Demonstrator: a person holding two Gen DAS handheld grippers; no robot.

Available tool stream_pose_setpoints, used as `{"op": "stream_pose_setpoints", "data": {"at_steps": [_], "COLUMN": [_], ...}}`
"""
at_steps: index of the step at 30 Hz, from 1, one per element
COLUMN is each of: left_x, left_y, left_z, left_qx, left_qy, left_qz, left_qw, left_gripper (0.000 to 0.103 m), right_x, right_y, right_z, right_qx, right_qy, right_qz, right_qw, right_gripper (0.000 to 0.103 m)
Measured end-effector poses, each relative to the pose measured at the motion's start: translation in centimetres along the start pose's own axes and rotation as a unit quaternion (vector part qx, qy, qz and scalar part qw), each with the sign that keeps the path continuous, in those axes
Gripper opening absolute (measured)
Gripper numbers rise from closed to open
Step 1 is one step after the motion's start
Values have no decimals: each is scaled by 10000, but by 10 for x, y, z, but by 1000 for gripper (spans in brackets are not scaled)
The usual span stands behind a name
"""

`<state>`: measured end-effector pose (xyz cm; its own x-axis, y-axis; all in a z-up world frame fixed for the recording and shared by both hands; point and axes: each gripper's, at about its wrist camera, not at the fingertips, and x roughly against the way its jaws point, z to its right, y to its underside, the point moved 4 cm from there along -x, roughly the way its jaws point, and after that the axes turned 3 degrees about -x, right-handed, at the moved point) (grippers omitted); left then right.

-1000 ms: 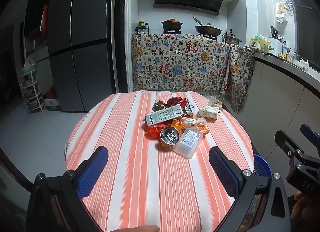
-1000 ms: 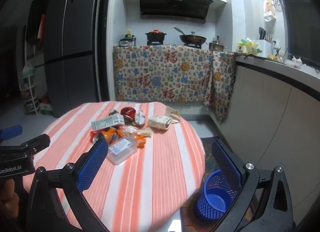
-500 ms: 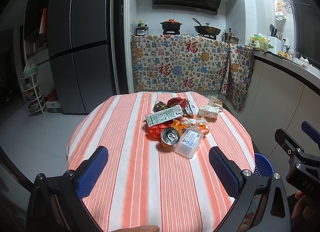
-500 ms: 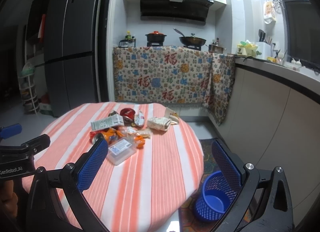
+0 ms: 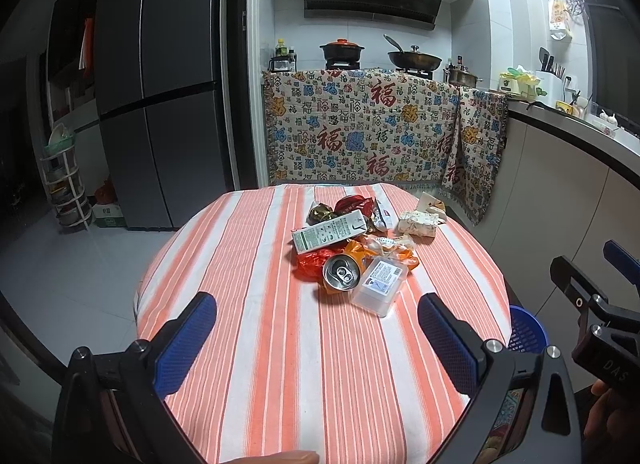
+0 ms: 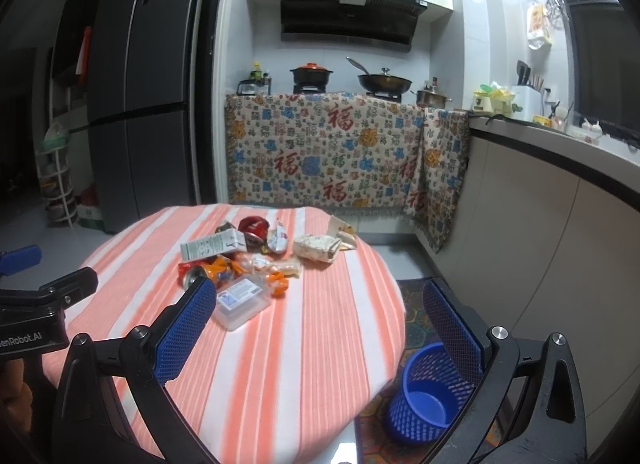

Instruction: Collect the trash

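Left wrist view: the left hand-held gripper (image 5: 316,332) hovers spread wide and empty over the striped bench (image 5: 280,364) — the trash pile (image 5: 352,248) lies ahead at its middle.

Right wrist view: the right hand-held gripper (image 6: 316,316) gapes empty too — blue basket (image 6: 428,396) on the floor beside the bench.

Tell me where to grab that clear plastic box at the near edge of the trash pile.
Grip the clear plastic box across its two long sides, coming down from above at its near end. It lies flat, label up, with the drink can against its left, so the near end likely gives the claw most room.
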<state>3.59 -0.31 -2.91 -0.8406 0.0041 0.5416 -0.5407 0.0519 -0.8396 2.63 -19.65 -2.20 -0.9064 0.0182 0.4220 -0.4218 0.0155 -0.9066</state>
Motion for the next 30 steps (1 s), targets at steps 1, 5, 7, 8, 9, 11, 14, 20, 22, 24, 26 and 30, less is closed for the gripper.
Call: {"op": "stream_pose_setpoints", "data": {"at_steps": [1,5,7,8,9,11,14,20,22,24,26,30], "left_x": [0,1,0,0,0,-1,-2,0,0,0,0,0], "left_y": [0,-1,-1,-1,-2,-2,-3,-3,-3,-4,-3,-3], "left_z": [0,0,-1,-2,-1,-1,-4,-1,-1,-2,-1,-1], "left_qx": [-4,16,13,12,3,-4,-6,-13,-15,-19,-12,-16], "left_qy": [-1,15,15,16,17,21,28,27,27,23,26,22], "left_qz": [1,0,3,5,-1,-3,2,8,10,13,10,11], "left_qw": [10000,10000,10000,10000,10000,10000,10000,10000,10000,10000,10000,10000], "left_gripper": [102,102,102,102,102,102,102,102,102,102,103,102], "right_x": [0,0,0,0,1,1,1,1,1,1,1,2], "right_y": [0,0,-1,-2,-2,-2,-1,-2,-1,-1,-1,-3], "right_z": [0,0,0,0,0,-1,-1,-1,-1,-1,-2,-2], "right_qx": [-2,3,5,5,5,7,7,14,13,12,18,27], "right_qy": [4,7,11,13,11,12,13,18,24,18,15,15], "right_qz": [1,5,12,13,14,16,19,21,25,23,21,22], "right_qw": [10000,10000,10000,10000,10000,10000,10000,10000,10000,10000,10000,10000], "right_gripper": [103,103,103,103,103,103,103,103,103,103,103,103]}}
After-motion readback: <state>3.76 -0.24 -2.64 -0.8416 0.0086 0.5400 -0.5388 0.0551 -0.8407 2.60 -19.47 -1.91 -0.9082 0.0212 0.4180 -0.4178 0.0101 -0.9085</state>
